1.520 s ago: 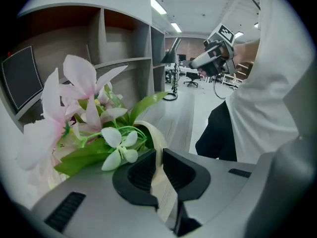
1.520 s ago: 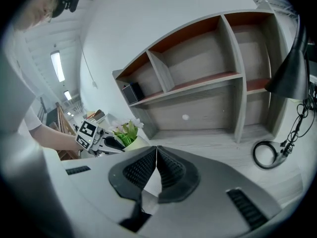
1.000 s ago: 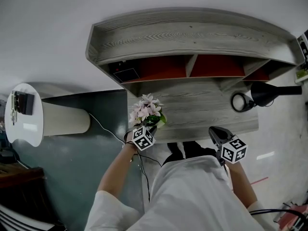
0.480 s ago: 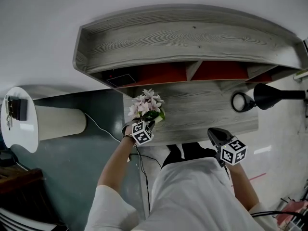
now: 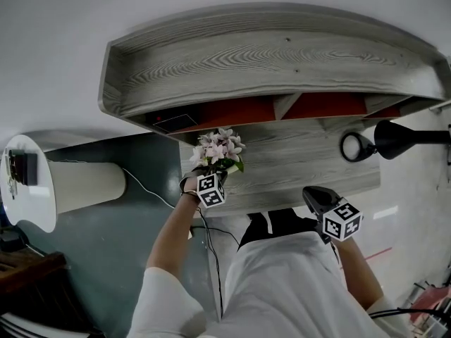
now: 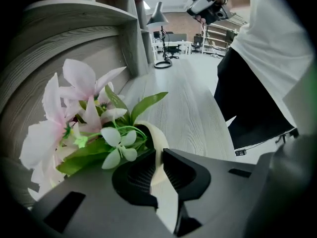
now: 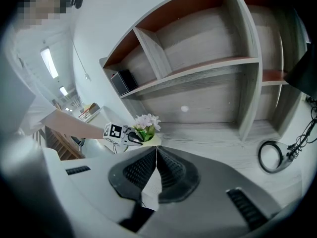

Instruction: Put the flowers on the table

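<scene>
Bench (image 5: 310, 162), shelf (image 5: 268, 55): grey wood-grain, matt. Shelf back panels (image 5: 239, 109): red, smooth. Flowers (image 5: 220, 146): soft matt petals, waxy leaves. Pot (image 6: 151, 130): cream, smooth. Left hand-held gripper (image 6: 157, 150) pads (image 6: 136, 175): black ribbed matt plastic. Desk lamp (image 5: 405, 136): black, smooth.

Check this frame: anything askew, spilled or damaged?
Nothing spilled or damaged. One oddity: the left tool pinches the flowers only by the cream pot rim, over the left end of the desk; whether they rest on it cannot be told. The right tool is shut, empty.
</scene>
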{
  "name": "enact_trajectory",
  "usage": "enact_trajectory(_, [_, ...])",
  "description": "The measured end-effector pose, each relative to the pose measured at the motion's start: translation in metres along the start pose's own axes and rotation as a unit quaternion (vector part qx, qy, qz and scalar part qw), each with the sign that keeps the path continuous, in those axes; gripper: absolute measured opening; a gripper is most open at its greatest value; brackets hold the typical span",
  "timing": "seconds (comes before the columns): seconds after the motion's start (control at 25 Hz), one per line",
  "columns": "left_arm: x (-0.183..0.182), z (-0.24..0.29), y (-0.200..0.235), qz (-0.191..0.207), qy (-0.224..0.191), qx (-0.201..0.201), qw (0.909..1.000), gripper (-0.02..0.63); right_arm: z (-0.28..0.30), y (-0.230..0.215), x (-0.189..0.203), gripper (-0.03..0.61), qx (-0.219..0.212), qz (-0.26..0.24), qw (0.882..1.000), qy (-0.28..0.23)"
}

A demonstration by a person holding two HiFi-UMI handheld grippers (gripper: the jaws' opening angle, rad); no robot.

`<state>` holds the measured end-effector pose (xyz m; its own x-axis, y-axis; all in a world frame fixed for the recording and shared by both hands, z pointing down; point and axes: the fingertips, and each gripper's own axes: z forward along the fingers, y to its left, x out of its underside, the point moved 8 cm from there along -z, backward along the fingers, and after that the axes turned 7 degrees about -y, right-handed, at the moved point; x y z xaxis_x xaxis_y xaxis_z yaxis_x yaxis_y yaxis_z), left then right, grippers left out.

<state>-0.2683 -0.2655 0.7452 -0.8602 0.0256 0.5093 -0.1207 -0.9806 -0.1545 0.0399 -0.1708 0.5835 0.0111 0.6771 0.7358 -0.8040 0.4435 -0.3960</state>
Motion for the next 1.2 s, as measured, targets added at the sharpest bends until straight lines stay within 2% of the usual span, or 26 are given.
enact_trajectory(0.36, [0.01,0.013,0.012,0.059,0.009,-0.002,0.9982,0.058,0.003,0.004,0.012,0.02,0.007,0.006,1.0,0.014])
enact_trajectory(0.48, [0.013,0.017,0.013,0.08,0.012,0.009,0.9967,0.057,0.004,0.005,0.012,0.02,0.01,0.007,1.0,0.015])
enact_trajectory(0.6, [0.015,0.018,0.015,0.076,0.007,0.014,0.997,0.057,0.006,0.005,0.013,0.02,0.011,0.009,1.0,0.015])
enact_trajectory(0.92, [0.012,0.017,0.01,0.066,0.009,-0.008,0.9977,0.075,0.017,0.013,0.012,0.02,0.001,0.007,1.0,0.014])
enact_trajectory(1.0, [0.01,0.013,0.009,0.055,0.005,-0.019,0.9983,0.101,0.018,0.014,0.01,0.02,0.0,0.006,1.0,0.012])
enact_trajectory(1.2, [0.005,0.002,0.005,0.038,-0.003,-0.044,0.9983,0.101,0.017,0.018,0.005,0.02,-0.001,0.001,1.0,0.002])
